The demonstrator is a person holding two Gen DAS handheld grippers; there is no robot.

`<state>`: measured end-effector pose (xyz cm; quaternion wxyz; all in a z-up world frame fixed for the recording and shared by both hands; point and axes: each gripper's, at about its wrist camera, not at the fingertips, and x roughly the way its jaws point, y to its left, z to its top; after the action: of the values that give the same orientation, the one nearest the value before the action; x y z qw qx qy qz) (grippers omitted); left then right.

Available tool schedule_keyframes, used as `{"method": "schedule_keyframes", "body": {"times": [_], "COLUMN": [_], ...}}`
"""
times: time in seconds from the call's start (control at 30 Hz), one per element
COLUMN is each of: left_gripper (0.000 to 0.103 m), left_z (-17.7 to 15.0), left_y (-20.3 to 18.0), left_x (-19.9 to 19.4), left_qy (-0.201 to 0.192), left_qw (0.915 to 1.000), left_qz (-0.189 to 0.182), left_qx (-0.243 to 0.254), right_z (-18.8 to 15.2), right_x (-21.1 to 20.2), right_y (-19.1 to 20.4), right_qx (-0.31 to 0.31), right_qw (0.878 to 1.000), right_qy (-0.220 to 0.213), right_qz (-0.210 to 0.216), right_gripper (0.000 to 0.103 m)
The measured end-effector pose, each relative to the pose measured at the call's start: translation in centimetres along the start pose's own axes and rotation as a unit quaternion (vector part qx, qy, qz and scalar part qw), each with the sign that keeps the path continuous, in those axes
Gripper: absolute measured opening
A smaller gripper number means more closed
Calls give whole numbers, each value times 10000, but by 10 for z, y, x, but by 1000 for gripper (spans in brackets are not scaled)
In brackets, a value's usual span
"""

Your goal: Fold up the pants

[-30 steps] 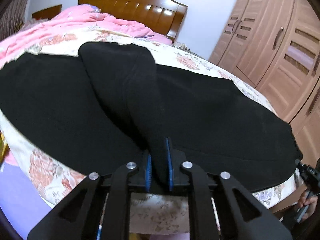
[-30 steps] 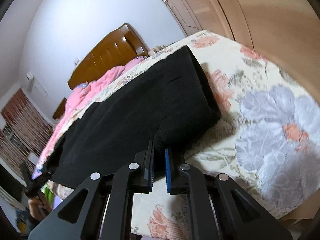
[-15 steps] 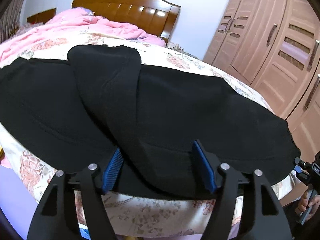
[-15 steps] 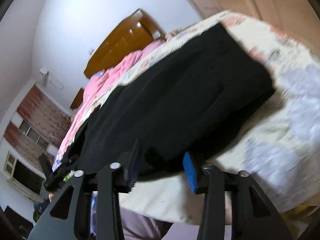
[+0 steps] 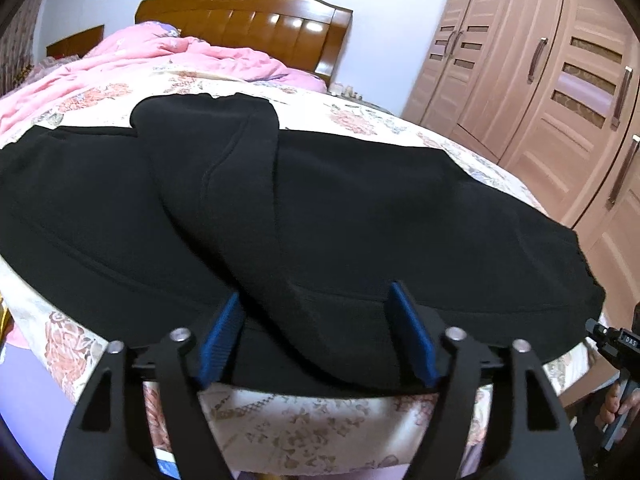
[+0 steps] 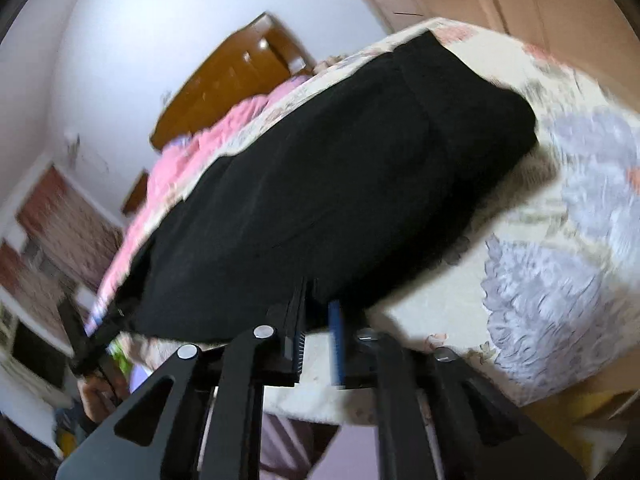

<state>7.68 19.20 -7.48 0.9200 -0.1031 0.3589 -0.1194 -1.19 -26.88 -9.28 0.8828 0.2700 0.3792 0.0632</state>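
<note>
Black pants (image 5: 360, 208) lie flat across the flowered bed (image 5: 304, 428), with a narrower black part (image 5: 224, 160) laid back over the middle. My left gripper (image 5: 316, 336) is open at the near edge, blue pads either side of that part, gripping nothing. In the blurred right wrist view the pants (image 6: 340, 184) fill the middle. My right gripper (image 6: 318, 340) is at their near hem, at the bed's edge, pads nearly together with a narrow gap; I see no cloth between them.
A pink quilt (image 5: 132, 64) and a wooden headboard (image 5: 248, 20) lie at the far end. Wardrobe doors (image 5: 560, 80) stand to the right. The right gripper and the hand holding it show at the left wrist view's right edge (image 5: 616, 344).
My left gripper was shut on the pants' folded part, then opened and let it drop onto the bed. My right gripper opened, swung, and has narrowed again at the hem.
</note>
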Motion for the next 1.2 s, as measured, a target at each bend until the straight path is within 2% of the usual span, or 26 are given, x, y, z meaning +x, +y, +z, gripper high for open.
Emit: {"method": "schedule_keyframes", "body": {"times": [0.07,0.1,0.17,0.23,0.3,0.43,0.5,0.53,0.6,0.67,0.77,0.83,0.9,0.93,0.97,1.0,1.03,1.07,1.1,1.17,1.2], "left_gripper": [94,96,98,99,99,99,100,101,101,101,101,100,89,73,48,32,11,11,11,10,10], "left_z": [1,2,3,5,7,12,21,29,48,80,118,136,139,138,135,132,131,130,130,120,112], "left_y": [3,6,12,18,22,27,28,30,29,23,1,-12,-12,-10,-6,1,11,20,32,49,60], "left_x": [-7,-12,-23,-32,-38,-47,-55,-57,-57,-43,-5,43,79,87,95,95,83,69,43,-7,-28], "left_qy": [-88,-182,-401,-584,-683,-695,-754,-780,-753,-587,-209,669,1315,1480,1646,1633,1427,1161,700,-37,-255], "left_qw": [9999,9996,9987,9973,9962,9952,9942,9938,9939,9942,9909,9810,9716,9680,9626,9606,9678,9763,9845,9886,9891], "left_qz": [79,132,188,227,277,502,696,752,797,877,1059,1390,1502,1559,1680,1795,1698,1554,1454,1458,1452], "left_qx": [-111,-158,-253,-387,-473,-464,-328,-257,-107,200,804,1177,1271,1297,1342,1354,1193,965,684,362,67], "right_z": [1,0,4,19,42,90,98,95,81,75,78,80,77,77,74,74,74,75,75,73,73], "right_x": [-11,-18,-40,-44,-36,31,70,80,82,81,83,82,80,78,78,81,80,83,83,82,83], "right_y": [10,13,26,42,56,66,51,42,39,40,39,38,37,34,39,43,43,45,45,47,47], "right_qx": [-191,-273,-664,-1113,-1437,-1727,-1741,-1702,-1998,-2109,-2009,-1954,-1969,-1976,-1998,-2020,-2037,-2044,-2056,-2064,-2061], "right_qw": [9993,9986,9943,9870,9820,9783,9680,9650,9593,9547,9563,9572,9572,9580,9579,9577,9579,9581,9581,9579,9580], "right_qy": [79,3,-557,-800,-911,-265,353,539,381,340,365,358,326,308,306,308,313,312,300,266,245], "right_qz": [-304,-460,-614,-843,-821,-1113,-1770,-1919,-1960,-2070,-2091,-2104,-2094,-2057,-2038,-2025,-1999,-1984,-1974,-1978,-1980], "right_gripper": [59,85,86,86,87,88,88,89,89,89,89,89,89,89,89,89,89,89,89,89,89]}}
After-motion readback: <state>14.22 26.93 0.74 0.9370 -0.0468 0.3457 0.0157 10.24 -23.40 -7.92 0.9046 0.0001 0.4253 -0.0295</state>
